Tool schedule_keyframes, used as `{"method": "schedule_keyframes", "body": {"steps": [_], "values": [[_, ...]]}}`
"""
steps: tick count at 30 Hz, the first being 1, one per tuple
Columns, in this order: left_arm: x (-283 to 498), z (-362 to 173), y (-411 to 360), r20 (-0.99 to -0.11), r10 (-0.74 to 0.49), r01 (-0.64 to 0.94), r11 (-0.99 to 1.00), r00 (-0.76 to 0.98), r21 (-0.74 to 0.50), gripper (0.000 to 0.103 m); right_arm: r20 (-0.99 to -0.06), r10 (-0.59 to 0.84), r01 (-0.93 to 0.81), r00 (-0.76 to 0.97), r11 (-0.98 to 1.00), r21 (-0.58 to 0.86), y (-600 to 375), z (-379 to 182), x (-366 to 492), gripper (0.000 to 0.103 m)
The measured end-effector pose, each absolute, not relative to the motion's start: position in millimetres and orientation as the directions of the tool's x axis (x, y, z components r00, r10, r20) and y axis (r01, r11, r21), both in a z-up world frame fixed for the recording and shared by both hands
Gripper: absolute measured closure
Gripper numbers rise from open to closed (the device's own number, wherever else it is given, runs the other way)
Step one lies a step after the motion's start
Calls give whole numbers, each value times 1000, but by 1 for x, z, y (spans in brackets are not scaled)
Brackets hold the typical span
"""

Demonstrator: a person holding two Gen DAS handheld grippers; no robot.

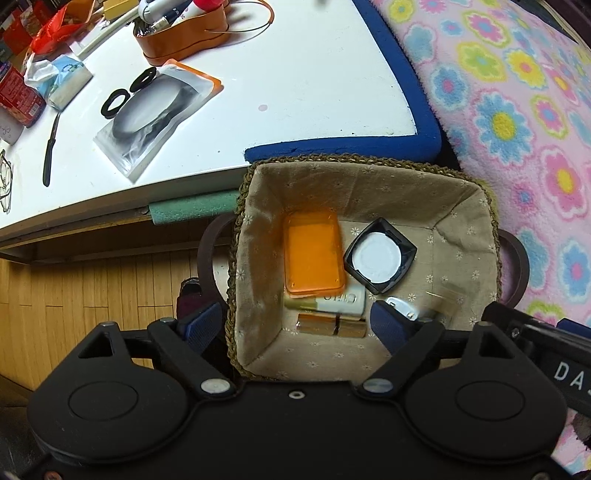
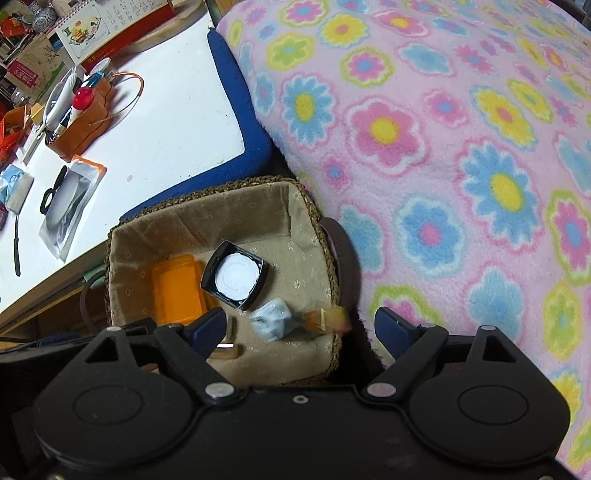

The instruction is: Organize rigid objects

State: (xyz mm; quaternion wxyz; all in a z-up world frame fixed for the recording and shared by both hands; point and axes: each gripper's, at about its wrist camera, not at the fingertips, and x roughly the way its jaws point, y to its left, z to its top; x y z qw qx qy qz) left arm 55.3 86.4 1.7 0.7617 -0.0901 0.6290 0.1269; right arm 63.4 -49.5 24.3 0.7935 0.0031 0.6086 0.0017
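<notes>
A woven basket (image 1: 362, 160) with a beige cloth lining sits below the table edge. In it lie an orange plastic case (image 1: 314, 254), a black square compact with a white disc (image 1: 378, 254), a white tube (image 1: 343, 301) and a gold bar (image 1: 332, 326). My left gripper (image 1: 295, 325) hangs open over the basket's near side, its pads touching nothing. My right gripper (image 2: 301, 326) is open above the basket's right part (image 2: 221, 199). Under it lie a pale blue crumpled piece (image 2: 273, 319) and a blurred amber see-through piece (image 2: 328, 319) by the rim. The orange case (image 2: 177, 291) and the compact (image 2: 236, 275) lie further left.
A white table (image 1: 295, 92) with a blue padded edge carries a tan pen holder (image 1: 184, 33), a clear pouch with black rings (image 1: 155, 114), a black pen (image 1: 50, 151) and a tissue pack (image 1: 62, 81). A pink flowered blanket (image 2: 443, 147) lies to the right, with wooden floor (image 1: 92, 280) to the left.
</notes>
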Motion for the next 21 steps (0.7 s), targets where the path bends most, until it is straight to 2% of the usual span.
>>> {"method": "schedule_keyframes", "body": {"steps": [21], "values": [[55, -1, 84, -982, 78, -284, 958, 172, 27, 19, -968, 5, 3, 249, 1000, 6, -53, 21, 55, 15]]}}
